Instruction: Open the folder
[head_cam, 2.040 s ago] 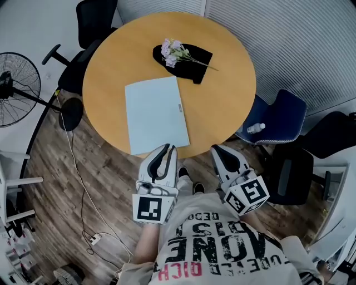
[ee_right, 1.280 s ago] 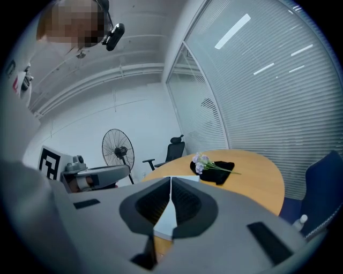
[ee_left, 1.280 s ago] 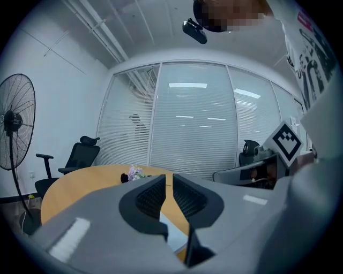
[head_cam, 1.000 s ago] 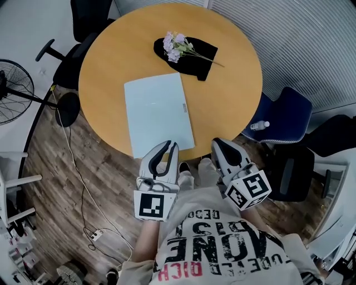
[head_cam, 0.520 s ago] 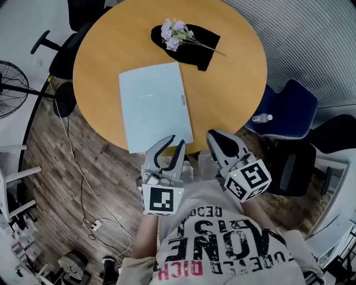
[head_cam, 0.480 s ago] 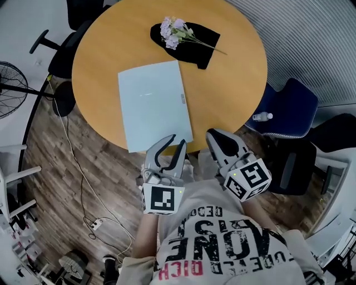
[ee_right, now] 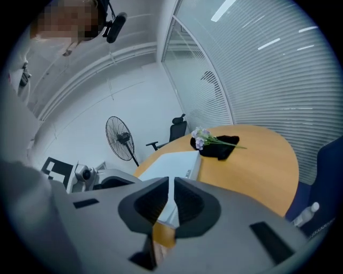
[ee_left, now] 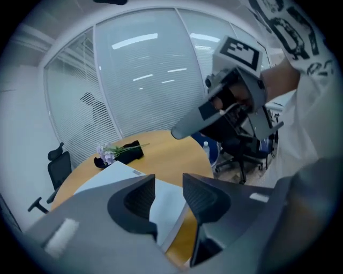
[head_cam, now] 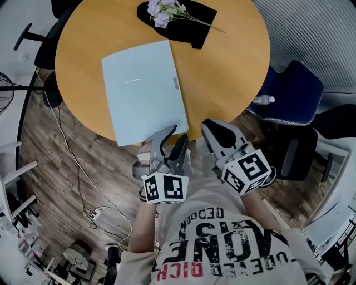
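The round wooden bench (head_cam: 233,67) fills the upper part of the head view. The folder (head_cam: 142,89) is pale blue and lies flat and closed on the left half of the bench. One short side runs along the near edge, and a small label is on its right long side. A blue chair (head_cam: 295,89) stands at the right edge of the bench, off it.

The left gripper (head_cam: 177,134) is at the near edge of the bench, and its tips are just beside the near right corner of the folder. Its jaws are apart and have just been opening. Nothing is pressed between them, and its own view shows only the folder's corner through the gap. I cannot tell if a tip touches the folder. The right gripper (head_cam: 208,125) is just to the right, also at the near edge and apart from the folder. Its jaws are almost together, with only a thin slit, and nothing is in it.

A black cloth (head_cam: 194,16) lies at the far edge of the bench, and flowers (head_cam: 161,10) lie on it. A small bottle (head_cam: 263,100) lies on the blue chair.
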Demonstrator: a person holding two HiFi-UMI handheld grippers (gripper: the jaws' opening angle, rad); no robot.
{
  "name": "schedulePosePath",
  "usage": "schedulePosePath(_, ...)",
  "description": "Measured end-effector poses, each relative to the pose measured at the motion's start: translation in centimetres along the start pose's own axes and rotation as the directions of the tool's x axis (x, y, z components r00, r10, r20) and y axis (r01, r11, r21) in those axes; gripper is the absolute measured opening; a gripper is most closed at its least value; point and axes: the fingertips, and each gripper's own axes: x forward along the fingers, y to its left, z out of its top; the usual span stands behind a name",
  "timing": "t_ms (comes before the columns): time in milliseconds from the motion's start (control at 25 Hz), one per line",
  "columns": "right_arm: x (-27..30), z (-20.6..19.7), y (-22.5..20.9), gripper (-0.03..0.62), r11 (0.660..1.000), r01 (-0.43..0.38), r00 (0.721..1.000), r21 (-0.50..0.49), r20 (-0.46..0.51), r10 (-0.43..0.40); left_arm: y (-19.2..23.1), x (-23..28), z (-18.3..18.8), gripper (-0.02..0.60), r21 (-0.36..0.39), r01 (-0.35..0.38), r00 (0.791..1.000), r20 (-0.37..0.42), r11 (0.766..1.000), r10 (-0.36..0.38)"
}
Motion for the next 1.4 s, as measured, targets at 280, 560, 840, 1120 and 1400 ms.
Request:
schedulePosePath(280, 0.3, -1.9, -1.4, 0.014, 0.999, 0.015, 0.999, 0.029, -0.029, -0.014, -2.2, 2.6, -2.9, 0.195, 0.155, 0.065, 0.992, -0.120, 0.986, -0.046)
schedulePosePath(560, 0.1, -3.0, -1.5, 0.014, 0.999, 0.016, 0.998, 0.039, -0.054, -0.013, -2.2, 3.7, -4.3, 0.195, 0.245, 0.059, 0.983, -0.183, 0.968, -0.013)
schedulePosePath(840, 0.0, -3.6, -1.4, 0.014, 0.999, 0.013, 0.998, 0.038, -0.063, -0.011, -2.0, 3.9, -4.5, 0.193, 0.249, 0.051, 0.981, -0.196, 0.967, -0.001)
schedulePosePath(1120, 1.4, -5.1, -1.1, 0.014, 1.000, -0.003, 0.994, 0.008, -0.108, 0.004, -1.4, 3.3, -4.2, 0.193, 0.131, 0.041, 0.989, -0.147, 0.990, -0.021)
schedulePosePath(1400, 3.3, -7.5, -0.4, 0.014, 1.000, -0.022, 0.985, -0.015, -0.174, 0.019, -1.2, 3.1, -3.5, 0.152, 0.052, 0.048, 0.994, -0.100, 0.997, -0.043)
